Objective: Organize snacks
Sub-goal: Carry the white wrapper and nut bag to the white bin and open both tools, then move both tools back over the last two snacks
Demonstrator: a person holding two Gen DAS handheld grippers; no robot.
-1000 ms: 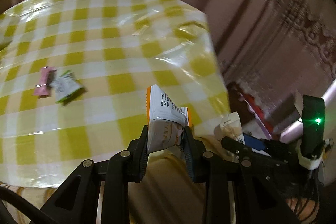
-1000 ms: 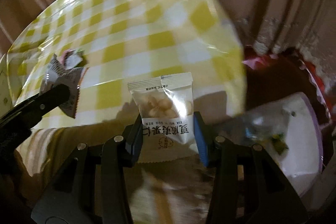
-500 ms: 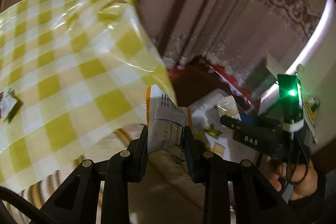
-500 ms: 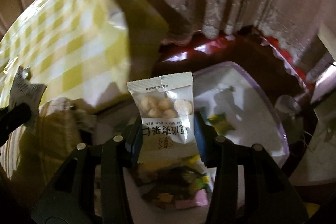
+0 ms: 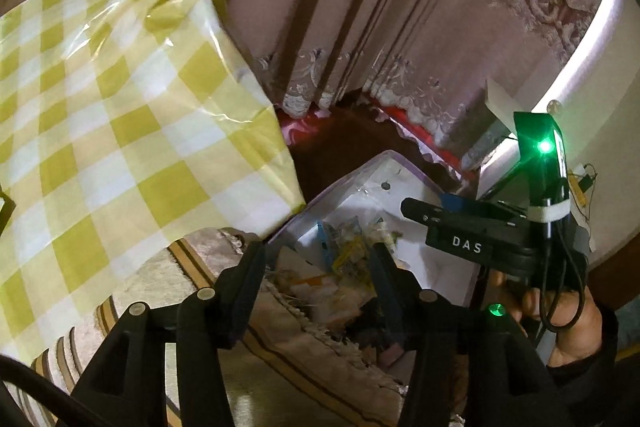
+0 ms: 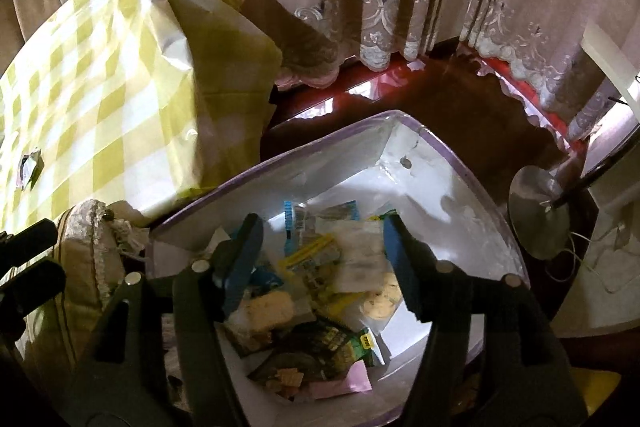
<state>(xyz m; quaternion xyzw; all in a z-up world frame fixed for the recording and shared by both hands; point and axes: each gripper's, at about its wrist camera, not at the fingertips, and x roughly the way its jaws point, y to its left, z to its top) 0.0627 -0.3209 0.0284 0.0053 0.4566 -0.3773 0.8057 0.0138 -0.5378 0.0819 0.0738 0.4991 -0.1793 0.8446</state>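
Both wrist cameras are looking steeply down along their fingers, the right sitting closer over the white bin (image 6: 448, 163); both are sharing the bin (image 5: 384, 171) and checked tablecloth (image 5: 120, 131)

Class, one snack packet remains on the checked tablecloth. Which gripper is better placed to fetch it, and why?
Probably the left gripper. Both have just been opening, with nothing gripped, but it hangs beside the checked tablecloth, whereas the right gripper sits over the white bin, farther from the packet.
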